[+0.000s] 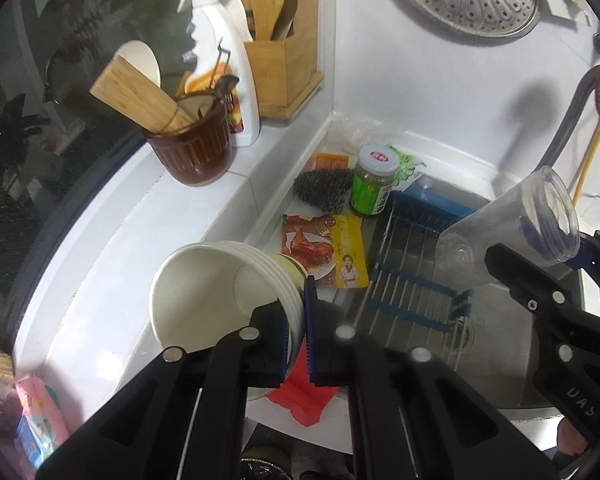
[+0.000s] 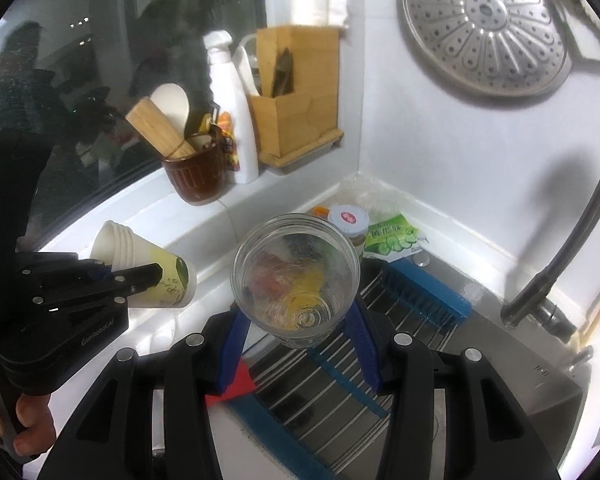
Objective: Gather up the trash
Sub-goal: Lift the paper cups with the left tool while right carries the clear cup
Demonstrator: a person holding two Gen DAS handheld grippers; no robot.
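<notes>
The sink [image 2: 500, 364] with its blue-edged wire rack [image 2: 340, 364] filled the lower right of the right wrist view, the white counter [image 1: 112, 264] sweeping across the lower left. At centre there, the right gripper [image 2: 300, 324] had its blue pads [image 2: 362, 332] clamped on the sides of a clear plastic cup [image 2: 298, 276], lifted off the rack. At left, the left gripper [image 1: 298, 316] pinched the rim of a stack of paper cups [image 1: 220, 288], fingers nearly together, also in the air. So two pieces looked collected. Left on the counter, I judged: a chicken seasoning packet [image 1: 324, 250], a green wrapper [image 2: 394, 240] and a red scrap [image 1: 304, 400].
</notes>
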